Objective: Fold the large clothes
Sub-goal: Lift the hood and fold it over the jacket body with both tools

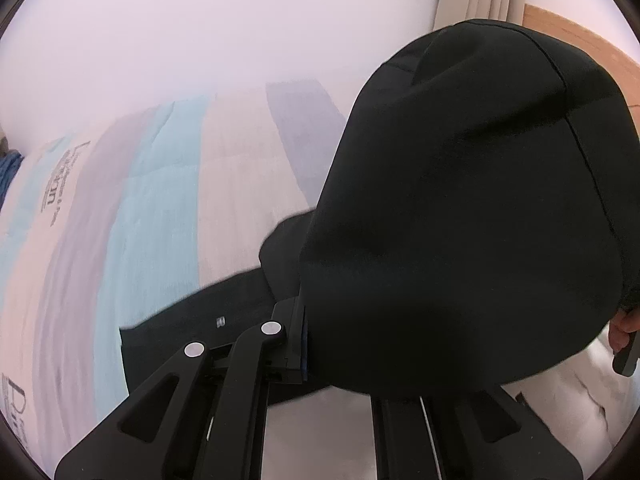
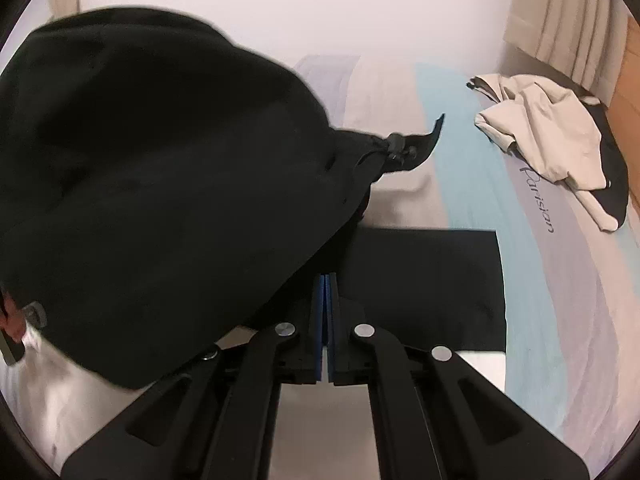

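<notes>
The bed carries a striped cover in blue, cream and grey bands with printed lettering. In the left wrist view its far edge meets a pale wall, and the whole left half of the cover lies bare, the widest free room. In the right wrist view the bare stripes run between the black garment and a heap of clothes well apart at the far right, near the curtain and a wooden panel.

Counted: two claws, one black garment in work, one heap made of a cream piece over a dark piece.

The garment's lifted part hangs as a big dark bulge; in the left view it fills the right half of the picture, in the right view the left half. Its flat part lies on the bed, straight-edged, just beyond the right claw's tips. A drawcord end with a toggle sticks out to the right of the bulge.

The left claw is closed on the garment's edge; the cloth drapes from its tips and hides the right finger. The right claw has its blue pads pressed together, and the cloth runs into their far end, so it grips the garment as well. At each picture's edge a bit of the person's other hand shows.
</notes>
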The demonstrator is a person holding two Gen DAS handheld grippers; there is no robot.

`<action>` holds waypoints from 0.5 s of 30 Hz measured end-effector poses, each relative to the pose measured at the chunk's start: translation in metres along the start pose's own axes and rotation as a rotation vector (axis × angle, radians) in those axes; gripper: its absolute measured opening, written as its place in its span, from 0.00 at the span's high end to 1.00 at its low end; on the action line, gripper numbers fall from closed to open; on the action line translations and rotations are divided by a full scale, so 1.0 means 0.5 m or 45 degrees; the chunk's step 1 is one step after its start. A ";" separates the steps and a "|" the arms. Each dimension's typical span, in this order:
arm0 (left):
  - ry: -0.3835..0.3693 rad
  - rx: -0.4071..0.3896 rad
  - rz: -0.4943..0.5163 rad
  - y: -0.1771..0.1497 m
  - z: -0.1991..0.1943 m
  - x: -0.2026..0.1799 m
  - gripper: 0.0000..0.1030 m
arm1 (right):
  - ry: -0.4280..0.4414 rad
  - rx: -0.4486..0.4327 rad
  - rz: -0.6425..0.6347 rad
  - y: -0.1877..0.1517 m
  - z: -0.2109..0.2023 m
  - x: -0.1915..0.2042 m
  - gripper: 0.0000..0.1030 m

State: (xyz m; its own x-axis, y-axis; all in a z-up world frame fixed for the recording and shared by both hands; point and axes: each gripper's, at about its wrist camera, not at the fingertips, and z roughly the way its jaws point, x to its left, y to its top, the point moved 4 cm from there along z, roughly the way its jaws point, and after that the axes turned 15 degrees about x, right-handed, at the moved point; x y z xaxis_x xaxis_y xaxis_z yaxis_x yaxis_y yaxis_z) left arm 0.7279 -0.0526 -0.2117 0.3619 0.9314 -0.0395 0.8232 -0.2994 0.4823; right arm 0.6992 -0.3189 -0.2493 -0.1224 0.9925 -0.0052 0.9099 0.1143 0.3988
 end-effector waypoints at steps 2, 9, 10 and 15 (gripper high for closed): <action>0.008 0.011 0.004 -0.029 0.017 -0.008 0.94 | -0.010 -0.002 -0.020 -0.016 -0.004 0.009 1.00; 0.042 0.009 0.049 -0.081 0.025 -0.026 0.94 | -0.010 -0.016 -0.056 -0.051 -0.026 0.029 1.00; 0.048 0.012 0.050 -0.088 0.028 -0.028 0.94 | -0.002 -0.015 -0.048 -0.055 -0.028 0.027 1.00; 0.040 0.042 0.026 -0.118 0.042 -0.028 0.94 | 0.046 0.018 -0.020 -0.078 -0.033 0.022 1.00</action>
State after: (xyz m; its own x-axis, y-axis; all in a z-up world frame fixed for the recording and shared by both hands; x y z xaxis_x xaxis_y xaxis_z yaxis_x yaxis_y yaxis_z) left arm 0.6835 -0.0521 -0.2581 0.3653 0.9309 -0.0024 0.8299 -0.3245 0.4538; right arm 0.6557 -0.3133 -0.2500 -0.1506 0.9884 0.0217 0.9131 0.1306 0.3862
